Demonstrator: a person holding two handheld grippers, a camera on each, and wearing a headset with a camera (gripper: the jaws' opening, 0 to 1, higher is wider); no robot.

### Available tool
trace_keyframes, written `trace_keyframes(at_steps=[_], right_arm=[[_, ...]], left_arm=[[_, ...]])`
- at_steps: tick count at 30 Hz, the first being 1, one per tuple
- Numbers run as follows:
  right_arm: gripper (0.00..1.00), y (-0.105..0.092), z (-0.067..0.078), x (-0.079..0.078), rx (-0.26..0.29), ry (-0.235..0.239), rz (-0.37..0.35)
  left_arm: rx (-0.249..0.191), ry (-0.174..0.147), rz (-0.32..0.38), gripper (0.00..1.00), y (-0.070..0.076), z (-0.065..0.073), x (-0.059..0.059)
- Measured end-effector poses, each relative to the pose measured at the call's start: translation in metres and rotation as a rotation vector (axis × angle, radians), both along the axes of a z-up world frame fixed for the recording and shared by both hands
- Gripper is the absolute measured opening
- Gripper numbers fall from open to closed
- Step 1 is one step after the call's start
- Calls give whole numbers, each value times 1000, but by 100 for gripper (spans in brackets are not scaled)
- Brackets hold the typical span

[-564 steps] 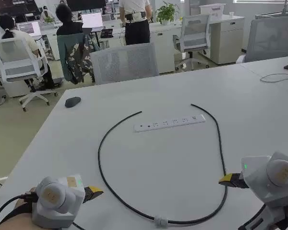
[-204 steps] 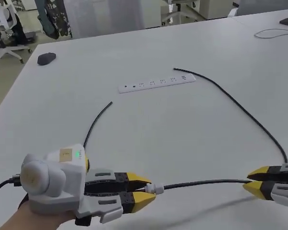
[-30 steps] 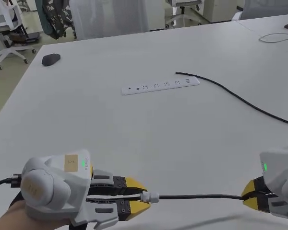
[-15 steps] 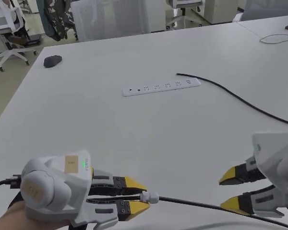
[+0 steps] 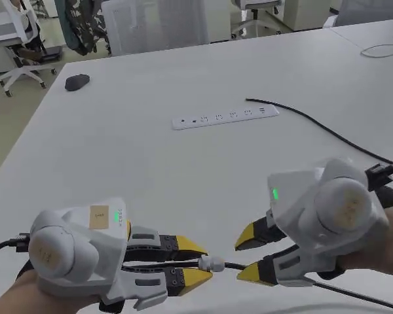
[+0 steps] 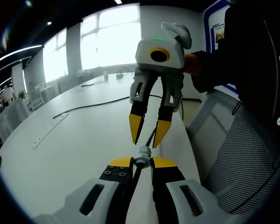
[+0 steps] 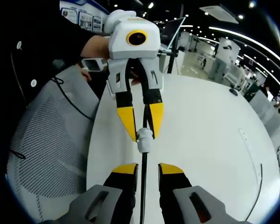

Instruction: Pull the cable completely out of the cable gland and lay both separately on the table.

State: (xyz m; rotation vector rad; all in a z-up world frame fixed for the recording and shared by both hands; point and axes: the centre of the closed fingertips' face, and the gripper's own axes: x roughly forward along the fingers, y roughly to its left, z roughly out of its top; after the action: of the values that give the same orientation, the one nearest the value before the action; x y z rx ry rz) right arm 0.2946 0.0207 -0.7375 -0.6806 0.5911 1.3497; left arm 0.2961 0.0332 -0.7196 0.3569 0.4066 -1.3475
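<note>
**Cable gland (image 5: 213,263) clamped in the left gripper (image 5: 195,263); right gripper (image 5: 252,256) open astride the cable (image 5: 314,124)**

Head view: left gripper at 7 o'clock, jaws closed on the white gland at their yellow tips. Right gripper at 4 o'clock, tips facing the gland, jaws apart. Black cable threaded through the gland and leaving toward 4 o'clock. Farther stretch of cable across the white desk (image 5: 150,163) from 3 o'clock up to the end of the power strip (image 5: 226,118) at 12 o'clock. Dark mouse (image 5: 76,82) at 10 o'clock, well apart from both.

Left gripper view: gland at centre between own tips, cable running back between the jaws toward 6 o'clock. Right gripper head-on at 12 o'clock, held from a dark sleeve (image 6: 210,70). Mesh chair back (image 6: 242,158) at 4 o'clock.

Right gripper view: cable straight down the gap between own jaws, clear of both, a detail hidden under the gripper body in the head view. Left gripper opposite at 12 o'clock, gland pinched at its tips.
</note>
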Motion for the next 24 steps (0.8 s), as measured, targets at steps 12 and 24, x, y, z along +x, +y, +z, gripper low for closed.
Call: trace_keyframes(at_steps=[12, 24], right_arm=[[0, 10, -3, -4, -11, 0, 32], [0, -26, -8, 0, -50, -21, -20]], left_arm=[[-17, 21, 6, 15, -1, 0, -1], [-20, 21, 29, 15, 9, 3, 3]])
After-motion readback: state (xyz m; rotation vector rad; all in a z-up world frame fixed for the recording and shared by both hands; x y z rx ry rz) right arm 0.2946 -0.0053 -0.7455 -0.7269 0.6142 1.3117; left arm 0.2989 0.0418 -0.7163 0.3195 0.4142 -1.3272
